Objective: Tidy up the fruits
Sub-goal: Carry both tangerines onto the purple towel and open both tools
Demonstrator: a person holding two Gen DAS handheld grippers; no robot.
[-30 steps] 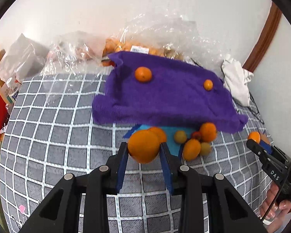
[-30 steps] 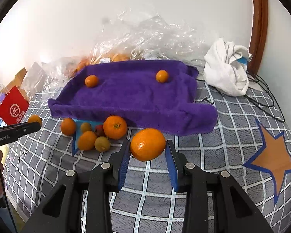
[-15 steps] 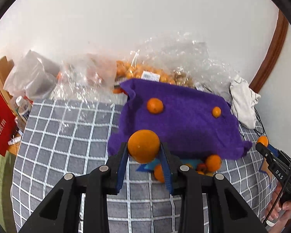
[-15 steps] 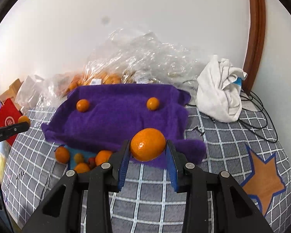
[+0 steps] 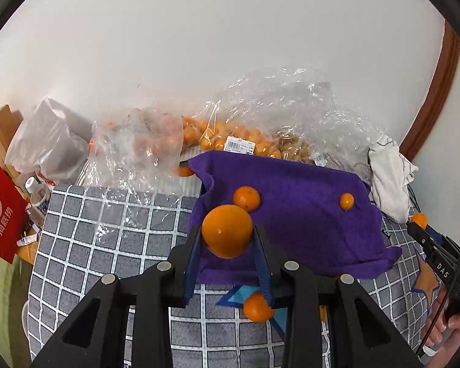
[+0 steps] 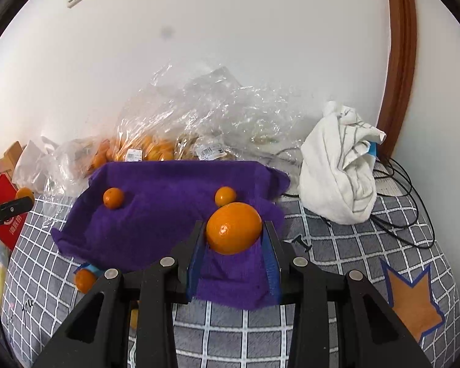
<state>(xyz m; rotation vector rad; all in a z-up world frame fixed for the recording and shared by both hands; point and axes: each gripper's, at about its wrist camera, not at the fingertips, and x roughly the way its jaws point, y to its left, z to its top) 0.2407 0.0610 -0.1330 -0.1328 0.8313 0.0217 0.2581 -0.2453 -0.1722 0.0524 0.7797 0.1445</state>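
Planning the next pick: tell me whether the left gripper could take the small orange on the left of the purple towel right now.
Probably not yet: the left gripper is shut on an orange. The small orange lies uncovered on the purple towel just beyond it.

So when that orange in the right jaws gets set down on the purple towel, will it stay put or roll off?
The round orange would probably roll on a hard surface, but the soft purple towel looks plush and dented, so it likely settles. Two smaller oranges already rest there without rolling. The smooth peel might slip if released carelessly.
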